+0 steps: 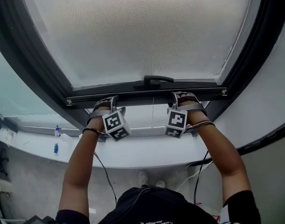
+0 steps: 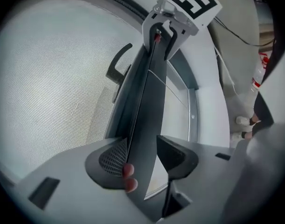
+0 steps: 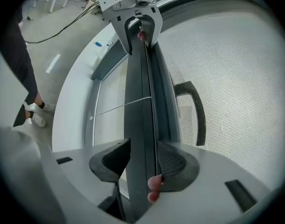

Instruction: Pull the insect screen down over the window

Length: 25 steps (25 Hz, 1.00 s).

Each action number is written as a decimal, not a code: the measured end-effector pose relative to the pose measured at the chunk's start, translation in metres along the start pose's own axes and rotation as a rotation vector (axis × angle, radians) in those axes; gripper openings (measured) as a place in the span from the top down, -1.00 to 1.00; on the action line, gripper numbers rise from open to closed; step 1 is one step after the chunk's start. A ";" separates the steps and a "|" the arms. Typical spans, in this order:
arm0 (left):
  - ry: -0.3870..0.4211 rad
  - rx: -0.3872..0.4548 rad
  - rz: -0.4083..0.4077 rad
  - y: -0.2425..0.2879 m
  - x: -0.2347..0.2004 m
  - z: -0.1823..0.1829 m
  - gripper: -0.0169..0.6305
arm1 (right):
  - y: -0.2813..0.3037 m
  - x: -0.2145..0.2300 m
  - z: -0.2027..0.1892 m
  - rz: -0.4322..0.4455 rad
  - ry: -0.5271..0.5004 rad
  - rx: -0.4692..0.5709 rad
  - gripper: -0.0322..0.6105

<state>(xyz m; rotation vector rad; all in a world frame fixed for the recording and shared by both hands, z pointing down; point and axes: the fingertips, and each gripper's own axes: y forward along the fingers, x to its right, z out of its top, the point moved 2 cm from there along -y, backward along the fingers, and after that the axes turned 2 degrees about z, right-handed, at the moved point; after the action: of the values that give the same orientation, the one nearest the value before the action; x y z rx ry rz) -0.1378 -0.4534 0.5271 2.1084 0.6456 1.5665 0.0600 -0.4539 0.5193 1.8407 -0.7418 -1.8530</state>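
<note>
The insect screen covers most of the window, its grey mesh stretched above a dark bottom bar that carries a black handle at its middle. Both grippers clamp that bar from below, one on each side of the handle. My left gripper holds the bar between its pads, with a person's fingertips beside the left pad. My right gripper is shut on the same bar, and the handle shows to its right.
The dark window frame surrounds the screen. Below the bar lies a strip of uncovered glass, then the white sill with two small blue objects at the left. Cables hang by the person's arms, above the floor.
</note>
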 end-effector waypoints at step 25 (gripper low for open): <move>0.029 -0.035 0.029 0.003 0.002 -0.001 0.38 | 0.004 0.000 0.005 -0.062 0.073 0.064 0.33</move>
<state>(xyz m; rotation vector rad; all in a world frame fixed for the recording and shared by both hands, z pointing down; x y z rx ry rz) -0.1380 -0.4546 0.5305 2.0810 0.5958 1.6154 0.0551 -0.4565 0.5222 1.9818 -0.7343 -1.8086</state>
